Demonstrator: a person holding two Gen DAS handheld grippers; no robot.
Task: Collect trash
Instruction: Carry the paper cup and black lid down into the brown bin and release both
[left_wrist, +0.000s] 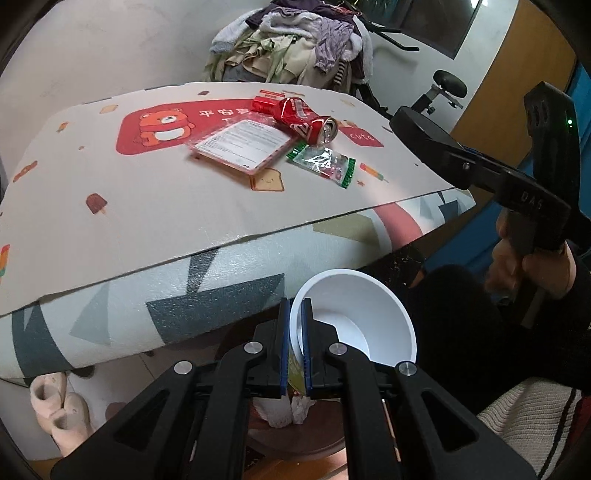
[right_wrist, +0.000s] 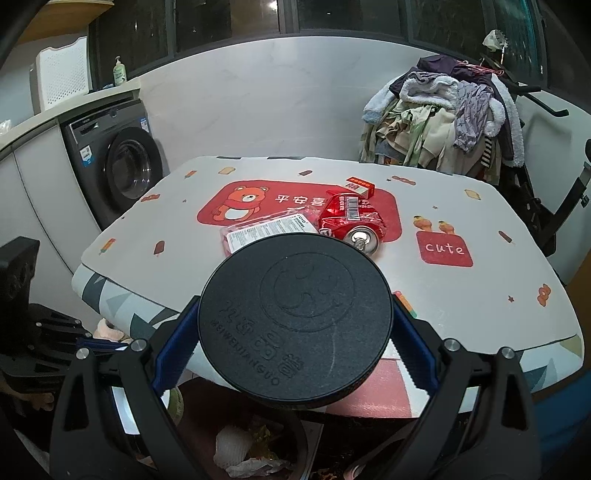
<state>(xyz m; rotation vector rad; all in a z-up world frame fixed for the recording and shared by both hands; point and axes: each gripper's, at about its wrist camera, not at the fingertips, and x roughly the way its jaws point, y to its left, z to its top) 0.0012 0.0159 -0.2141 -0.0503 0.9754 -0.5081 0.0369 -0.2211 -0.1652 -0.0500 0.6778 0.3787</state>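
My left gripper (left_wrist: 294, 347) is shut on the rim of a white paper bowl (left_wrist: 365, 314), held below the table's near edge above a trash bin (left_wrist: 291, 439). My right gripper (right_wrist: 295, 332) is shut on a round black lid (right_wrist: 295, 317), which also shows in the left wrist view (left_wrist: 424, 136), held at the table's near edge. On the table lie a crushed red can (left_wrist: 306, 120) (right_wrist: 351, 218), a small red box (left_wrist: 266, 98) (right_wrist: 360, 186), a flat pink packet (left_wrist: 242, 142) (right_wrist: 266, 229) and a green-edged clear wrapper (left_wrist: 321, 162).
The table (left_wrist: 110, 206) has a cartoon-print mat. Crumpled paper lies in the bin (right_wrist: 243, 454) below. A pile of clothes (right_wrist: 443, 118) stands behind the table, a washing machine (right_wrist: 118, 162) at the far left. Slippers (left_wrist: 59, 406) lie on the floor.
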